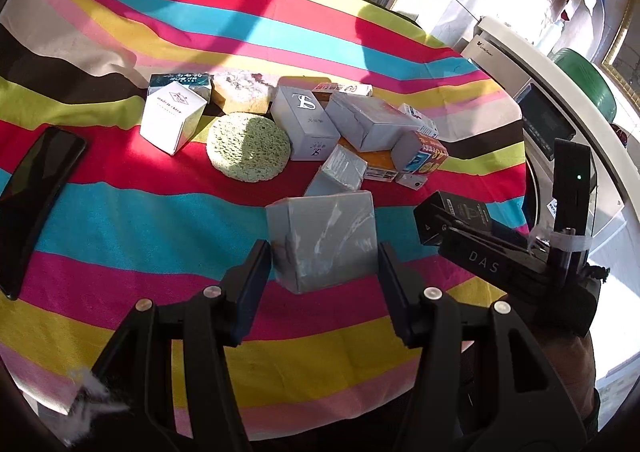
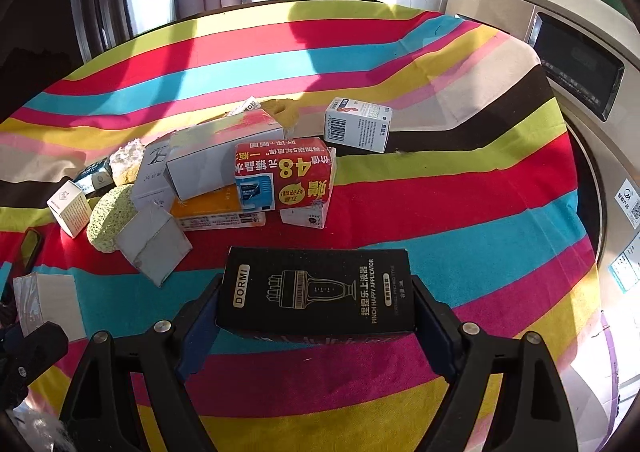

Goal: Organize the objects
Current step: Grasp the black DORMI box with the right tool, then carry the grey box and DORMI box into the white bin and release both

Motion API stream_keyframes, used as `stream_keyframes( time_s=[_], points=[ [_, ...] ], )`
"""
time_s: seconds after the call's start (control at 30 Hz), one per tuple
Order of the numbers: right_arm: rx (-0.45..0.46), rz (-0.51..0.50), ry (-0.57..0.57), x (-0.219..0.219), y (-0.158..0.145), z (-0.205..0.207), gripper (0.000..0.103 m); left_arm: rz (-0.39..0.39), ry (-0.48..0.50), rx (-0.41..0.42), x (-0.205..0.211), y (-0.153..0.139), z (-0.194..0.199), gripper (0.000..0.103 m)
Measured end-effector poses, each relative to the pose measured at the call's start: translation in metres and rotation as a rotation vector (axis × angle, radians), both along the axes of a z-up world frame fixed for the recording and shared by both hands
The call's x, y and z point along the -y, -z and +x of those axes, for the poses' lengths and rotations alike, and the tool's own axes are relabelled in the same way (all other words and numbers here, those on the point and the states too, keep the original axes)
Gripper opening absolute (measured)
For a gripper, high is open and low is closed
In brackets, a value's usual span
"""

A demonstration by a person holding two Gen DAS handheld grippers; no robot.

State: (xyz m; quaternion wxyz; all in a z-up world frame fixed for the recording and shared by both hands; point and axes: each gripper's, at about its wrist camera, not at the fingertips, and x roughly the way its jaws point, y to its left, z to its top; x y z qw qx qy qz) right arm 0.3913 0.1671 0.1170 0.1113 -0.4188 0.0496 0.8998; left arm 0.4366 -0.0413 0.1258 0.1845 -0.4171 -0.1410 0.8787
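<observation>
My left gripper [image 1: 324, 250] is shut on a grey taped box [image 1: 320, 228], with both pads against its sides just above the striped cloth [image 1: 120, 220]. My right gripper [image 2: 316, 286] is shut on a black DORMI box [image 2: 316, 288], held flat and crosswise between its fingers. In the left wrist view that black box [image 1: 460, 212] shows at the right, close beside the grey box. The right wrist view shows the grey box [image 2: 44, 304] at its lower left edge.
A pile lies mid-table: several grey and white boxes [image 1: 372, 120], a red box [image 2: 284, 176], a round green sponge [image 1: 248, 146], a yellow sponge [image 1: 240, 92] and a white cube box [image 1: 172, 120]. A dark phone [image 1: 36, 188] lies left. A washing machine [image 2: 572, 64] stands right of the table.
</observation>
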Motion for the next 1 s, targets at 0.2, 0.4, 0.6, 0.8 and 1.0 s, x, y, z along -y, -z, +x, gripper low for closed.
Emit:
stream_keyframes(
  time_s=[0.2, 0.4, 0.6, 0.8, 1.0],
  points=[
    [0.0, 0.015, 0.034, -0.021, -0.008, 0.036, 0.086, -0.027, 0.09, 0.01, -0.035, -0.001, 0.006, 0.058],
    [0.014, 0.015, 0.068, -0.048, -0.012, 0.073, 0.086, -0.058, 0.204, 0.018, -0.078, -0.004, 0.017, 0.058],
    [0.026, -0.013, 0.131, -0.086, -0.004, 0.111, 0.086, -0.087, 0.332, 0.026, -0.12, -0.004, 0.04, 0.058],
    [0.074, -0.015, 0.235, -0.134, 0.006, 0.151, 0.086, -0.094, 0.473, 0.036, -0.163, -0.007, 0.058, 0.058],
    [0.122, 0.01, 0.325, -0.164, 0.021, 0.186, 0.086, -0.159, 0.604, 0.033, -0.205, -0.007, 0.077, 0.058]
  ],
)
